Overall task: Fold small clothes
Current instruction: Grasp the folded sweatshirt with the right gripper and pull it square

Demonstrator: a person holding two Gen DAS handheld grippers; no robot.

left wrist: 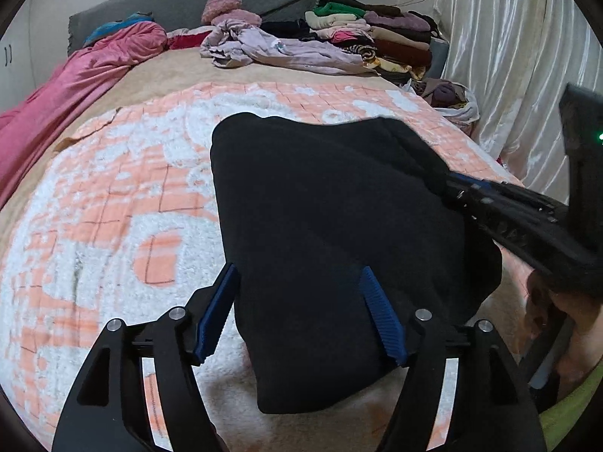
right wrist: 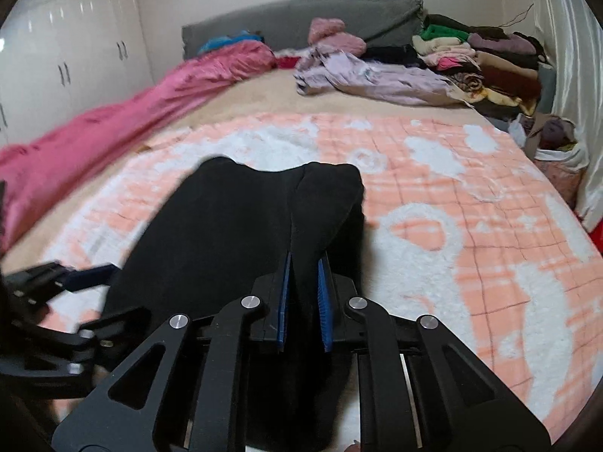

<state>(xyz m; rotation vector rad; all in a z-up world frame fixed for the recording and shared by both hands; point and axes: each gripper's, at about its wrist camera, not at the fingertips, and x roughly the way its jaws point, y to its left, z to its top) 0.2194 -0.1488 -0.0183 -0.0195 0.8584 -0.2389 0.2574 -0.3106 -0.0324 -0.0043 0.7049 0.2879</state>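
A black garment (left wrist: 339,226) is lying on the pink-and-white blanket (left wrist: 113,207), filling the left wrist view from centre to 6 o'clock. The left gripper (left wrist: 301,312) is standing wide open, gripping nothing. The right gripper (right wrist: 304,297) is pinching a fold of it.

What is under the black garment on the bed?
The black garment lies on an orange-and-white plush blanket, visible all around it. Whether anything else lies beneath the garment cannot be seen; the cloth covers it.
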